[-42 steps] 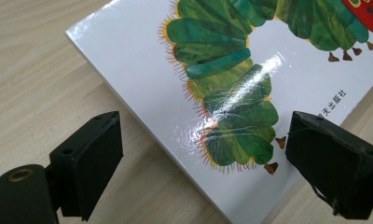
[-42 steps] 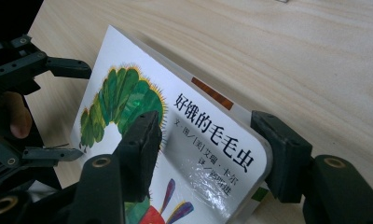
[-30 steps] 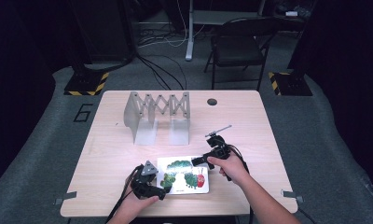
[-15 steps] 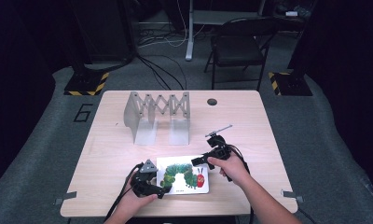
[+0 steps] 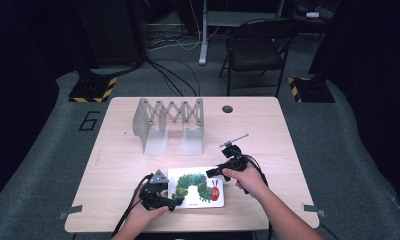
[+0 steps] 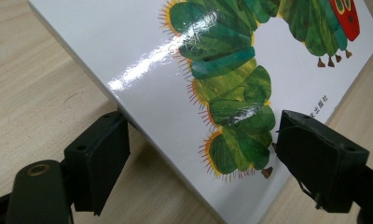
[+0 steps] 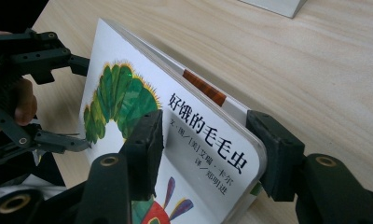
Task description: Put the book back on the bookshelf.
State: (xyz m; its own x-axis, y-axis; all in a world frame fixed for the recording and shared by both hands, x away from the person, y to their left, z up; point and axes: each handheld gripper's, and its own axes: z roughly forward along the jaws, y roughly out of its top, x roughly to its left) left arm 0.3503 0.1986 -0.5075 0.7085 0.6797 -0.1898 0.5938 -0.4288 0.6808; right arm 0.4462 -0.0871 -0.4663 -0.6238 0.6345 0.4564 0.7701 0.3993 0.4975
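A white board book [image 5: 195,187] with a green caterpillar on its cover lies near the table's front edge. My left gripper [image 5: 174,200] is at the book's near left corner. In the left gripper view its jaws [image 6: 203,154] straddle that corner of the book [image 6: 175,70], one beside the edge and one over the cover. They have just been closing and stand open. My right gripper [image 5: 211,173] is at the far right corner. Its jaws [image 7: 208,149] have just been closing and clamp the book [image 7: 119,93] by cover and back, tilted up off the wood.
A grey accordion rack [image 5: 168,122] stands upright behind the book at mid table. A small dark round hole [image 5: 227,109] sits near the far edge. A folding chair [image 5: 258,50] and floor cables lie beyond the table [image 5: 113,165].
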